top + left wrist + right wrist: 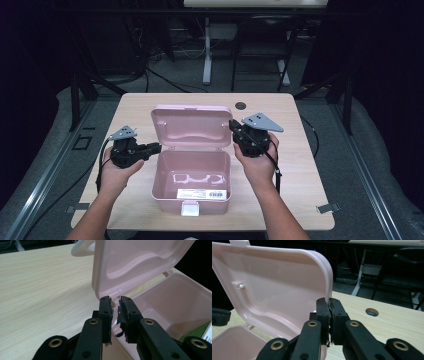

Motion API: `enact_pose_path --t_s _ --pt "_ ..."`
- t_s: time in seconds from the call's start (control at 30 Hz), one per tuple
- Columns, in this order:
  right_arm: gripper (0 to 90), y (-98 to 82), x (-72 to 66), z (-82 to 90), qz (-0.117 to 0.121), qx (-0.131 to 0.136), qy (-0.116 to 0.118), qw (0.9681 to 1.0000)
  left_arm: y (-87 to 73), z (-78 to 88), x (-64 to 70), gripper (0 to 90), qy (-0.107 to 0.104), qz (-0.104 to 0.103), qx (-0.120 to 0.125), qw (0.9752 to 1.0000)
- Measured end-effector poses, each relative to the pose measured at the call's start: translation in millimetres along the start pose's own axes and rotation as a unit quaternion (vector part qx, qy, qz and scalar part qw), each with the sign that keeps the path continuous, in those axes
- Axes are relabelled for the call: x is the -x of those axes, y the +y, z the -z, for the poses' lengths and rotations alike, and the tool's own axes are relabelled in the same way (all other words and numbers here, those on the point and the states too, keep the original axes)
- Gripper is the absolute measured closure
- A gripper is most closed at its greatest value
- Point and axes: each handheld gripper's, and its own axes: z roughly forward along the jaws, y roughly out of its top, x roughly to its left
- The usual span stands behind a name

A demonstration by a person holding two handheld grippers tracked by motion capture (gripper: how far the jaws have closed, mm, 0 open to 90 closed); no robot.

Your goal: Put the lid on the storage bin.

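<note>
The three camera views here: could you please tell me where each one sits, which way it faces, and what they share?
High view: above the person's side, looking forward and down on the table; shows both forearms, the left gripper and the right gripper beside the open pink box.
Left gripper view: rides the left gripper, looking along its slightly parted fingers at the lid's lower edge.
Right gripper view: rides the right gripper, fingers pinching the lid's side edge.
Shared: all three show the raised lid.

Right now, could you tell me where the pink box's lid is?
In the high view, the lid stands open at mid-table, hinged behind the box, between both grippers.
</note>
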Motion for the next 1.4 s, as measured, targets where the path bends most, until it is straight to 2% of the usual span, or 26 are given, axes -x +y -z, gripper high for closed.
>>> enact_pose_path --t_s 0.13,0.23,0.3,0.4,0.73,0.87,1.0,1.1,1.27,1.33,1.4 --pt "87.0 -2.8 -4.8 6.5 0.012 0.003 -0.004 0.9999 2.9 5.2 2.5 74.0 0.006 -0.011 0.002 0.9999" --pt "87.0 -3.9 -8.1 10.1 0.026 0.003 -0.009 0.9996 3.6 8.0 2.9 73.1 0.008 -0.009 0.004 0.9999" --pt "87.1 -5.5 -7.9 12.0 0.022 0.005 -0.005 0.9997 4.3 10.3 3.0 72.6 0.009 -0.01 0.001 0.9999" --pt "87.0 -6.4 -8.6 15.5 0.019 0.004 -0.001 0.9998 5.7 13.2 4.6 71.4 0.013 -0.011 0.013 0.9998" --pt "86.8 -9.4 -12.0 20.8 0.03 0.006 -0.003 0.9995 14.8 29.5 11.6 64.7 0.014 -0.015 0.045 0.9988" --pt "86.7 -10.7 -12.7 22.8 0.029 0.006 -0.002 0.9996 18.4 37.2 14.4 63.5 0.023 -0.02 0.055 0.998" --pt "86.6 -11.4 -13.3 24.5 0.029 0.005 0.0 0.9996 21.9 40.1 16.2 63.8 0.026 -0.016 0.075 0.9967" --pt "86.3 -11.6 -13.3 26.0 0.028 0.003 0.004 0.9996 26.4 41.6 20.0 65.9 0.021 -0.026 0.08 0.9963" --pt "85.8 -13.5 -14.5 27.9 0.024 0.003 0.004 0.9997 30.3 43.8 23.4 69.6 0.034 -0.037 0.087 0.9949" --pt "85.7 -13.9 -15.1 28.7 0.026 0.003 0.004 0.9996 32.0 45.0 25.5 70.2 0.046 -0.04 0.089 0.9941" --pt "85.5 -14.7 -15.7 29.2 0.028 0.003 0.003 0.9996 33.7 46.5 25.8 70.1 0.047 -0.043 0.091 0.9938"
